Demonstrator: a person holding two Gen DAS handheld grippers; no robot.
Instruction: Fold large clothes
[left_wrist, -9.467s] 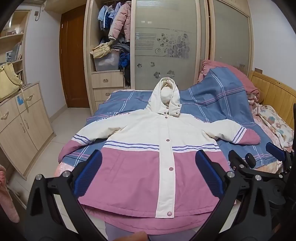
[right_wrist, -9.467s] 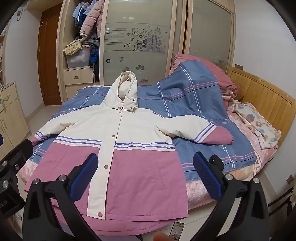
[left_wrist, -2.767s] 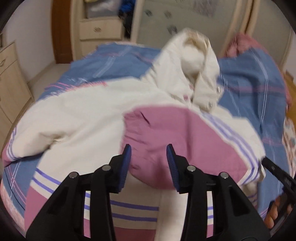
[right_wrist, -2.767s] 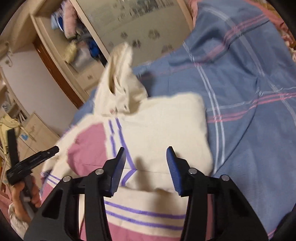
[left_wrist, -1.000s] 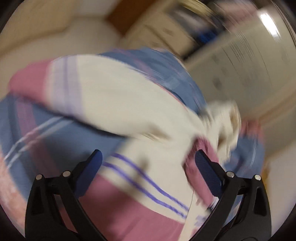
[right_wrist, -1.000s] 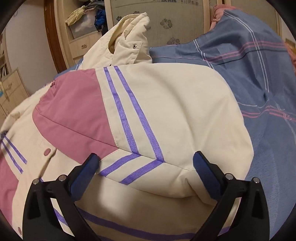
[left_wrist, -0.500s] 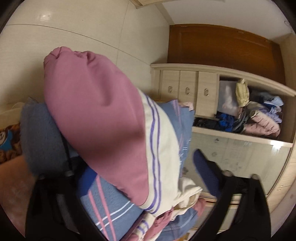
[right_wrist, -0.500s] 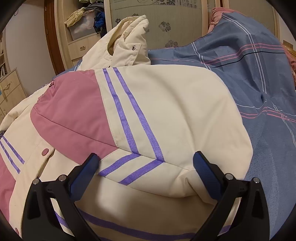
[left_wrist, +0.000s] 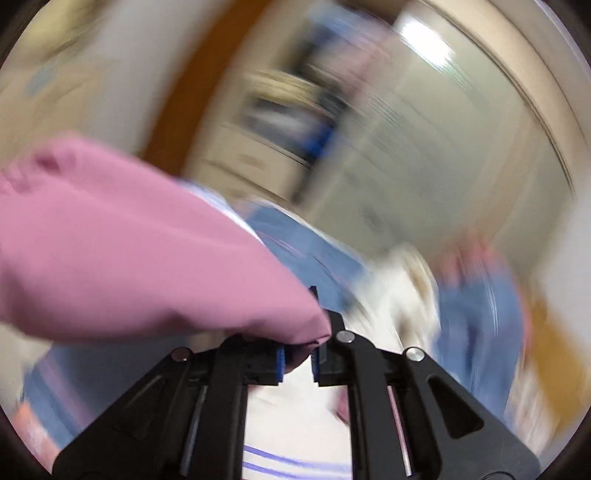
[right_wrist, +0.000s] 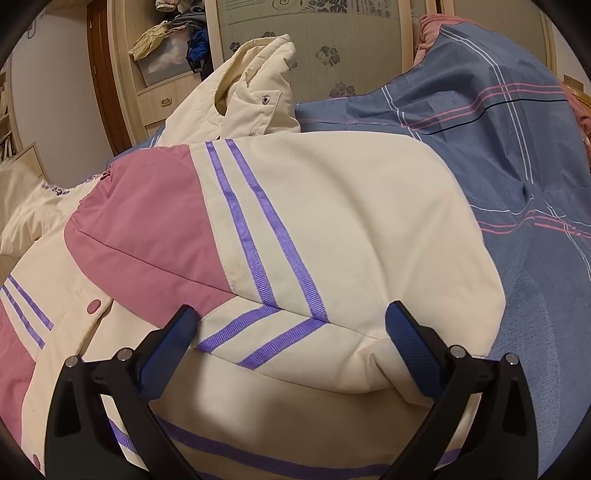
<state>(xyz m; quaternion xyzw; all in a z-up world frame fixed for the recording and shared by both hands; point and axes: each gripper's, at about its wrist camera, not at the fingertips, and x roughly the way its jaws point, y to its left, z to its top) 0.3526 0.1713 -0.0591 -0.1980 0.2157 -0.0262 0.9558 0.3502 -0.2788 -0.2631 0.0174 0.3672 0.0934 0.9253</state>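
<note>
So the big padded cream-and-pink hooded jacket with purple ribbon stripes (right_wrist: 332, 229) is lying across the bed on the blue quilt with pink and white check lines (right_wrist: 517, 155), hood pointing up toward the wardrobe with frosted flower-pattern sliding doors (right_wrist: 325, 48).

Right side first, since that view is sharp. The right gripper (right_wrist: 291, 332) has its black arms and blue pads spread wide, and nothing is pinched. One sleeve is folded over the jacket's chest, cream part with the two purple stripes nearest the camera, pink cuff end off to the left. The folded bulge of that sleeve sits right between the two blue pads: the left pad is just at the edge where pink meets cream, the right pad is against the puffy cream fold. Can't say for sure whether the pads actually touch the fabric or are just beside it.

Left view is a blurry mess, but the main bit is readable. The left gripper (left_wrist: 297, 360) has its jaws pressed nearly together, pinching the tip of the pink cuff of the other sleeve (left_wrist: 129, 251). That sleeve stretches away from the pads up and to the left of the picture, off the bed surface. Below the tongs there's cream jacket body with a purple stripe, and blue quilt smeared behind it.
</note>
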